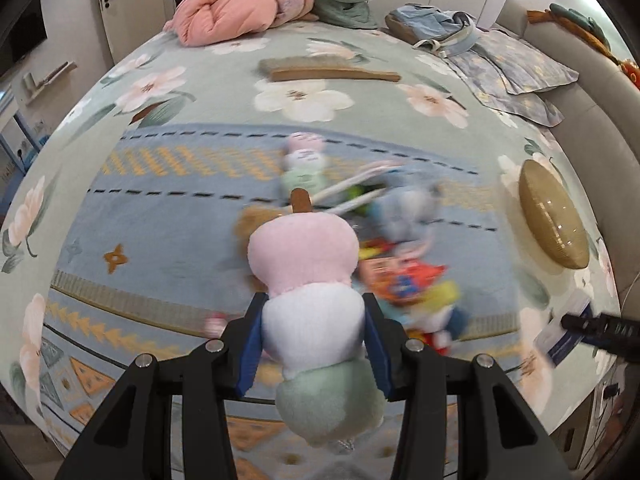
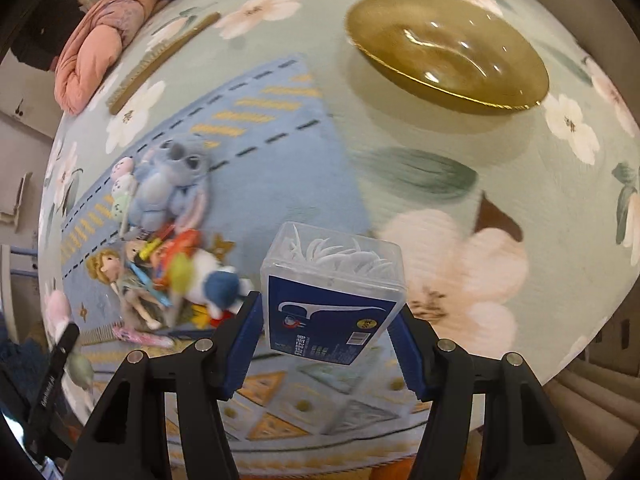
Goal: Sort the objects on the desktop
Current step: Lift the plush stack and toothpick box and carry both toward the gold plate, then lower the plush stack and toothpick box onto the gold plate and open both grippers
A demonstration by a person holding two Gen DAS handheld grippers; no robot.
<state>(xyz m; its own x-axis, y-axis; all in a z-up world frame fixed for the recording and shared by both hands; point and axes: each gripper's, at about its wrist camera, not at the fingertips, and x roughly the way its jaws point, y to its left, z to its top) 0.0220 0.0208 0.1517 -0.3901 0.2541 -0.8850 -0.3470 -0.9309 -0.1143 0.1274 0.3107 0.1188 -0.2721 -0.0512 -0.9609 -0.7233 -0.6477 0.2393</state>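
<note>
Right wrist view shows my right tongs clenched on the floss-pick box, left tongs grasping the dango plush; next, I'd judge, carry to the amber dish.

We are in a home bedroom, it seems: a wide bed under a pale green floral bedspread, a rolled pink quilt at its far end, white wardrobe doors behind, and a padded grey headboard along one side, though the fisheye edges blur.
</note>
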